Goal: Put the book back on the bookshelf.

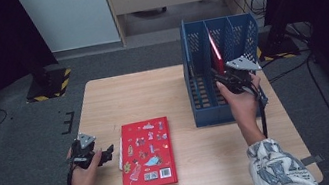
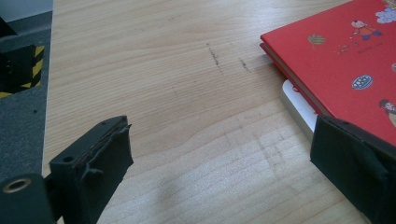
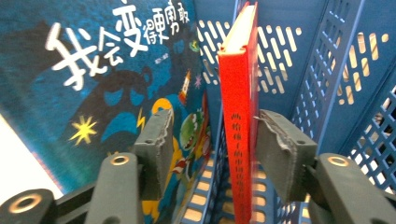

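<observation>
A red picture book lies flat on the wooden table, with a thin white item peeking out under its left edge. My left gripper rests just left of that red picture book; its jaws stand wide open over bare wood. A slim red book stands upright in the blue slotted rack. My right gripper reaches into the rack. In the right gripper view the jaws straddle the red book's spine, with a gap on the left side.
A blue-covered book with white characters leans in the neighbouring compartment of the rack. Yellow-black striped stand bases sit on the grey floor beyond the table. Bare tabletop stretches between the flat book and the rack.
</observation>
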`<move>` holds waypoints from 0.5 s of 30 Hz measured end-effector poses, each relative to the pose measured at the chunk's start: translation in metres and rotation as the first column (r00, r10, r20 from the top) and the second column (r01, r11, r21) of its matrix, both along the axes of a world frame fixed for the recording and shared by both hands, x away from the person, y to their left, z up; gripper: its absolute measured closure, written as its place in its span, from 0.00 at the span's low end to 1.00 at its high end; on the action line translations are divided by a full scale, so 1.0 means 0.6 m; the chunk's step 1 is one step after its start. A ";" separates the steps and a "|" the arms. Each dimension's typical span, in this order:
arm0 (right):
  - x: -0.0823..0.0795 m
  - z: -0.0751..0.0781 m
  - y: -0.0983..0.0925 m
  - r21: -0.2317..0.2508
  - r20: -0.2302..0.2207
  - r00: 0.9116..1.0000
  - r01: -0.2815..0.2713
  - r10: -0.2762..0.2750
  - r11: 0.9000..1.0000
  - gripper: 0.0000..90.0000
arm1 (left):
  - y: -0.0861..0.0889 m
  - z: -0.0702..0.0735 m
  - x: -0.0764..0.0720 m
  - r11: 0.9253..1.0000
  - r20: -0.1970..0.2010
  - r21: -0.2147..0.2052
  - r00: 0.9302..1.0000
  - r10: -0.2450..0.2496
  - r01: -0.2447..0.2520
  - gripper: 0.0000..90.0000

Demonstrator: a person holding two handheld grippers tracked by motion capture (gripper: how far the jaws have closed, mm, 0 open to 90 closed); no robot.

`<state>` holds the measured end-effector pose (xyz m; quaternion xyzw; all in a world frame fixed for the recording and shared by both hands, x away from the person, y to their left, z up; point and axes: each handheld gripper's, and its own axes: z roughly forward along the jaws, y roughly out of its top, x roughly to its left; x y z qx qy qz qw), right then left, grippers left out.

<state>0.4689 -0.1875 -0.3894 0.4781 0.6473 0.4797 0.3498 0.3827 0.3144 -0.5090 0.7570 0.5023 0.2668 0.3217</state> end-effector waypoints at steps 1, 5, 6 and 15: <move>-0.003 -0.001 -0.002 0.004 0.002 1.000 -0.004 0.004 1.000 0.49 | 0.000 0.000 0.000 1.000 0.000 0.000 1.000 -0.001 0.001 0.05; -0.014 -0.005 -0.007 0.029 -0.007 0.999 -0.040 0.041 0.999 0.40 | -0.001 0.000 0.000 1.000 -0.002 -0.001 1.000 -0.002 0.002 0.05; -0.016 -0.007 -0.007 0.034 -0.004 0.999 -0.052 0.052 0.998 0.39 | -0.001 -0.001 0.001 1.000 -0.002 0.000 1.000 -0.003 0.003 0.05; -0.043 -0.024 -0.009 0.062 0.002 0.994 -0.105 0.105 0.993 0.29 | -0.003 -0.001 0.001 1.000 -0.002 0.002 1.000 -0.010 0.010 0.04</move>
